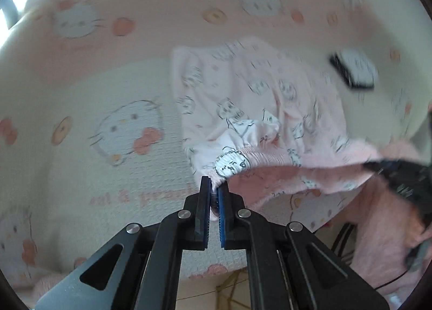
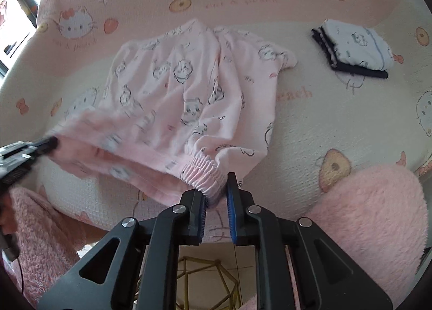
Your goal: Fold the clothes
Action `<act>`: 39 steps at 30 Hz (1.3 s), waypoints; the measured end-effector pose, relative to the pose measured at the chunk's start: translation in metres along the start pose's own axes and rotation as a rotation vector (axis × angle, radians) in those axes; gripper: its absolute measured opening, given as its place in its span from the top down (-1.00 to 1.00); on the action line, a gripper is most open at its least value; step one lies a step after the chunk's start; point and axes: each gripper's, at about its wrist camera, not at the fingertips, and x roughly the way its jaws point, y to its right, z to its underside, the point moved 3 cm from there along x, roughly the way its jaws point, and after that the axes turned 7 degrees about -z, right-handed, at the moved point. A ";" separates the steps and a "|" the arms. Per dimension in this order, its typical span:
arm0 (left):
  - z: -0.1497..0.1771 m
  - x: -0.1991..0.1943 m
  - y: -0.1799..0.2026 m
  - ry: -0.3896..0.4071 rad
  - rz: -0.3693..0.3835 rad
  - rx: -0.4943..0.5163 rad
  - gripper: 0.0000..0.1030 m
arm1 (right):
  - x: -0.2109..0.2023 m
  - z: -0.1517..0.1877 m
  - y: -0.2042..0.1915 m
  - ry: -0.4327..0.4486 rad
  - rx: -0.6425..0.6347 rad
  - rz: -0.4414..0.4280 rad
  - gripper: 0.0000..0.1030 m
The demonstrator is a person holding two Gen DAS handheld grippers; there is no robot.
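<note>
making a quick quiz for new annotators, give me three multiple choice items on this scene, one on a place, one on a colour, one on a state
1. Where does the folded pile of clothes lie?
A. on the couch seat, apart from the pink pants
B. on top of the pink pants
C. on the floor

2. What colour are the pants being handled?
A. dark blue
B. pale pink with cartoon prints
C. plain green

3. How is the waistband of the pants held?
A. it lies free on the couch
B. one gripper holds it, the other is away
C. each gripper grips one end, and it spans between them

Key: 1 A, the pile sits by itself on the couch cover, to the right of the pants. 2 B, the fabric is pink with outlined figures. 3 C, the right gripper pinches the elastic end and the left gripper pinches the other.
</note>
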 end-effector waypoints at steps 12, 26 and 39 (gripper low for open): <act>0.053 0.028 -0.010 -0.080 -0.149 -0.013 0.26 | 0.060 0.027 -0.021 -0.144 -0.063 0.043 0.26; 0.043 0.078 0.055 -0.144 -0.139 0.508 0.12 | 0.046 0.027 -0.001 -0.041 -0.040 -0.015 0.38; 0.036 0.075 0.016 -0.122 -0.064 0.199 0.90 | 0.059 0.037 -0.001 -0.141 -0.067 0.013 0.35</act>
